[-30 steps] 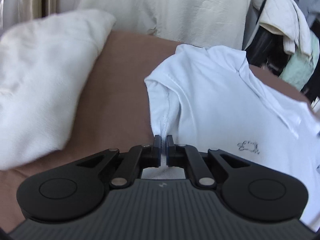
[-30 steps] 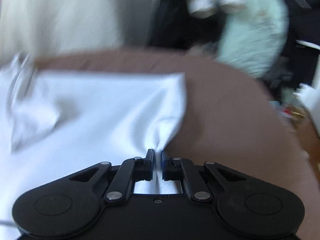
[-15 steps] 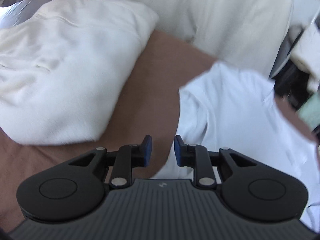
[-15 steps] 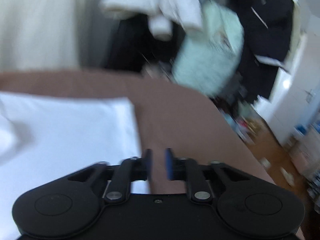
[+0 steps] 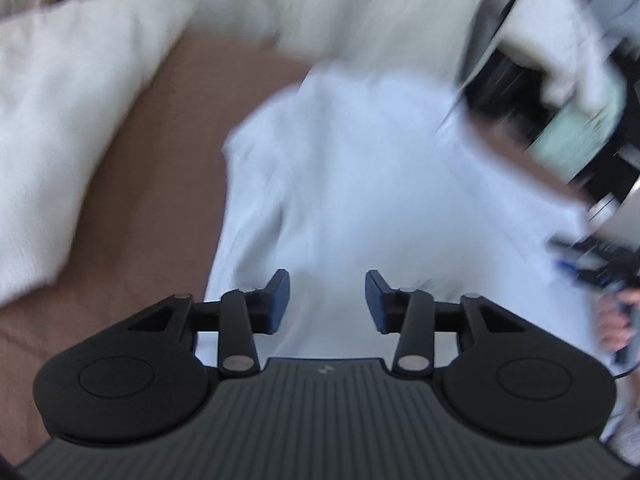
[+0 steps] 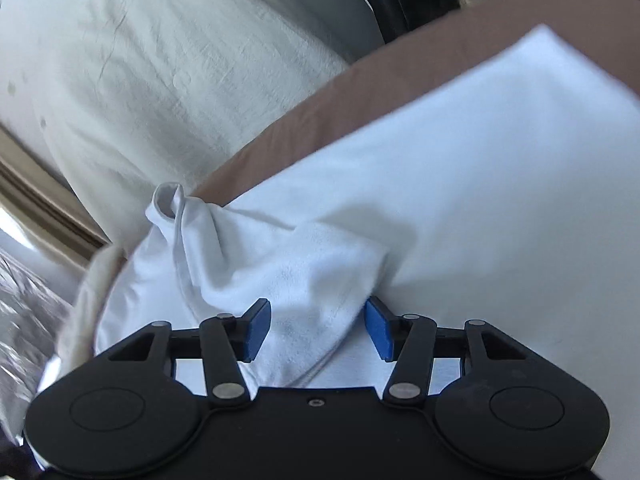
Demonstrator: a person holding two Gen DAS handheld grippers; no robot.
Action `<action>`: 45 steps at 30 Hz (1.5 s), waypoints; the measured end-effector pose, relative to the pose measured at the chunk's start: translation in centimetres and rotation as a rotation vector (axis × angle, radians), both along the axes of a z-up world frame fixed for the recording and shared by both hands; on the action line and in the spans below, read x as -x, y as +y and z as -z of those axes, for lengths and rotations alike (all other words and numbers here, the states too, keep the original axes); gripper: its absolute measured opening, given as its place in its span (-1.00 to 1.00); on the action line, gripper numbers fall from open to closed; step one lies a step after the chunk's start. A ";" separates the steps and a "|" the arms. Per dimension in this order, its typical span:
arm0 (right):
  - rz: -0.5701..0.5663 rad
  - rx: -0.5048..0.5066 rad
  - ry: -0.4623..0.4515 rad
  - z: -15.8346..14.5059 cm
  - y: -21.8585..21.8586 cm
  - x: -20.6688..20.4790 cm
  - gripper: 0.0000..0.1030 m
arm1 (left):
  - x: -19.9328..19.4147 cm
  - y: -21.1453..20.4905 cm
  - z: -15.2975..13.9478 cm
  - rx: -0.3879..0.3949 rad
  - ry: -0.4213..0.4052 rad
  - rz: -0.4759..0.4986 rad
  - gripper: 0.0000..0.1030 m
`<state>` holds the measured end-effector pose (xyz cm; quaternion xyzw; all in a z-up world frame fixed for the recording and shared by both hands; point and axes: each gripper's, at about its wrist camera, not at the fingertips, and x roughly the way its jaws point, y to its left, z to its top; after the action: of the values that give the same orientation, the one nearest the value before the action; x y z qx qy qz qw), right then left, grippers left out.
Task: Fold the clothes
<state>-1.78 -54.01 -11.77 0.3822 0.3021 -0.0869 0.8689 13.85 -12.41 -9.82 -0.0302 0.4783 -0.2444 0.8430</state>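
Brown bedsheet (image 5: 132, 208), white shirt (image 5: 360, 184), seemingly pillow (image 5: 60, 120), both grippers opening, ungripped.

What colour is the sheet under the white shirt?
Brown. The sheet shows best in the right wrist view, beside the white shirt.
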 end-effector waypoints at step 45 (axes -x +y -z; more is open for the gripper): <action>-0.855 0.483 -0.153 -7.3 30.7 4.1 -0.80 | 4.9 3.7 0.1 0.469 0.340 -0.113 0.32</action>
<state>-5.89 -23.32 -4.47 0.0171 0.3385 0.2378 0.9103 8.90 -8.72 -9.87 -0.2914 0.5405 -0.2926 0.7330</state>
